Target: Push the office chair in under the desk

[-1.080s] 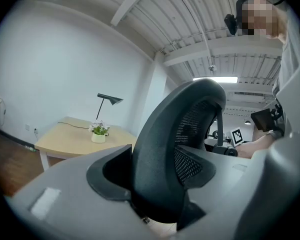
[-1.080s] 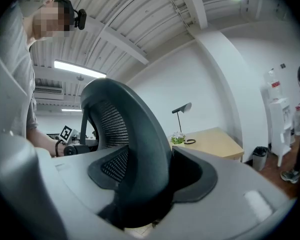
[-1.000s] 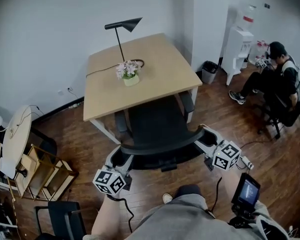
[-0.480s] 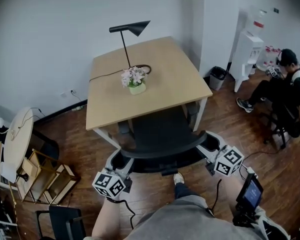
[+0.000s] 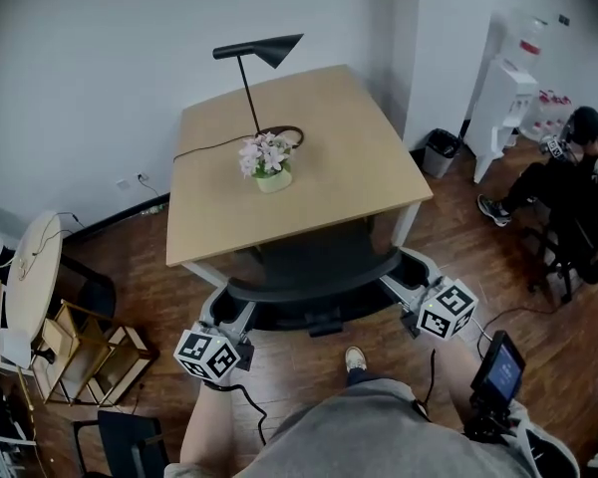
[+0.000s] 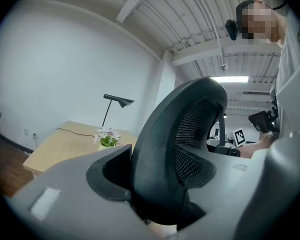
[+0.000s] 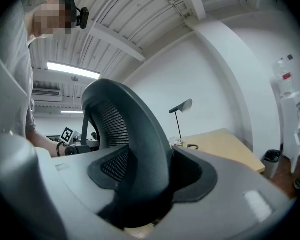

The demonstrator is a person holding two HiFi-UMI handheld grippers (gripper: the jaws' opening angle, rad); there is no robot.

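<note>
Black office chair (image 5: 314,289), facing wooden desk (image 5: 329,167) — backrest lying crosswise

left gripper (image 5: 224,313): fingers clamp chair back (image 5: 314,283) | right gripper (image 5: 405,273): same

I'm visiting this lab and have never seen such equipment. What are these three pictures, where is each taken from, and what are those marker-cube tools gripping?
There is no robot here: a person holds a two-fingered gripper in each hand. The head view comes from a camera on the person's head, looking down; the other two come from cameras riding on the grippers. The left gripper and the right gripper each clamp one side of the office chair's backrest, whose edge sits between the fingers in both gripper views. The seat is mostly hidden under the wooden desk, which carries a black lamp and a pot of flowers.
</note>
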